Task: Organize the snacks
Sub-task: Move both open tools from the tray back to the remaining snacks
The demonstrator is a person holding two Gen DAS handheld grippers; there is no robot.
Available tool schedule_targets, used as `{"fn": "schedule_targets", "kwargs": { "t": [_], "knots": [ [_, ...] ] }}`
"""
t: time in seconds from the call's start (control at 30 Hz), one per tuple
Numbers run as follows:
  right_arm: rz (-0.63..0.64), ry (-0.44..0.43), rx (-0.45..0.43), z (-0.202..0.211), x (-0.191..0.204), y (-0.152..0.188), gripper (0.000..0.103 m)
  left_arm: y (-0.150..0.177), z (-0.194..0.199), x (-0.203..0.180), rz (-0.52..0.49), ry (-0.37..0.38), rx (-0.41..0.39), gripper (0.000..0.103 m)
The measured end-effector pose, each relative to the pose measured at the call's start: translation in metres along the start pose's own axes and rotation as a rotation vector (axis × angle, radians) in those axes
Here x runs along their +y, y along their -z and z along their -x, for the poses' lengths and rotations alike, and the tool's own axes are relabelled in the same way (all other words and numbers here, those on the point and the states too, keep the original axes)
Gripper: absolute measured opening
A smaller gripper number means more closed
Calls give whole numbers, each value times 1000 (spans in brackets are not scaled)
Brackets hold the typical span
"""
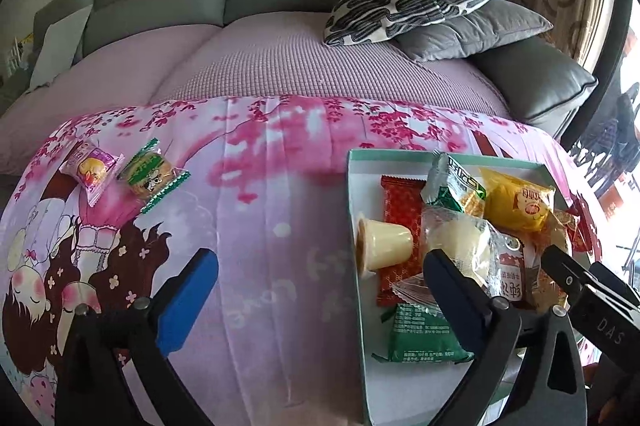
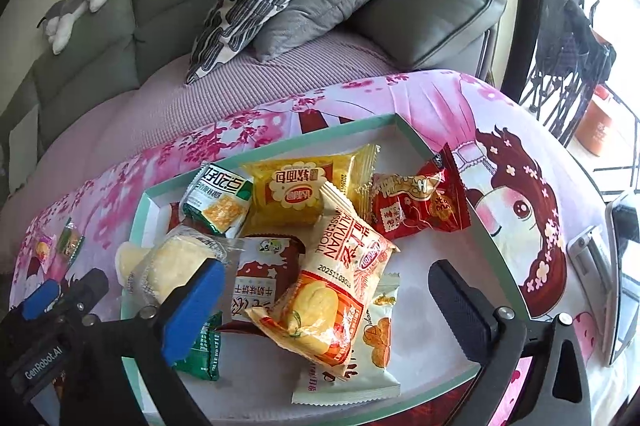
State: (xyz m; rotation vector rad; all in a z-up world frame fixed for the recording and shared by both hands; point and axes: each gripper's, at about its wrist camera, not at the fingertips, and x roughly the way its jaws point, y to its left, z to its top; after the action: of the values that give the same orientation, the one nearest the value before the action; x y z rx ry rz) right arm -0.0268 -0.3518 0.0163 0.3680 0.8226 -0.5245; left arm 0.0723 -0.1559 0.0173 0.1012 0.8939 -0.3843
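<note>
The right gripper point(image 2: 320, 310) is wide open above the piled snack packets point(image 2: 332, 282) in the tray point(image 2: 276, 142), holding nothing. The left gripper point(image 1: 320, 290) is open too, empty, straddling the tray's left rim point(image 1: 354, 210). Two packets point(image 1: 124, 174) lie far left on the pink cloth point(image 1: 272, 210).
</note>
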Motion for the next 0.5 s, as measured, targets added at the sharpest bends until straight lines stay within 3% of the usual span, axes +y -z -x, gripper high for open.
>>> {"fn": "schedule_targets", "kwargs": {
  "t": [0.27, 0.5],
  "knots": [
    [24, -51, -24, 6, 15, -2, 103, -3, -1, 19, 32, -18, 2, 102],
    [110, -115, -28, 11, 51, 1, 103, -9, 0, 64, 91, -113, -3, 102]
  ]
}}
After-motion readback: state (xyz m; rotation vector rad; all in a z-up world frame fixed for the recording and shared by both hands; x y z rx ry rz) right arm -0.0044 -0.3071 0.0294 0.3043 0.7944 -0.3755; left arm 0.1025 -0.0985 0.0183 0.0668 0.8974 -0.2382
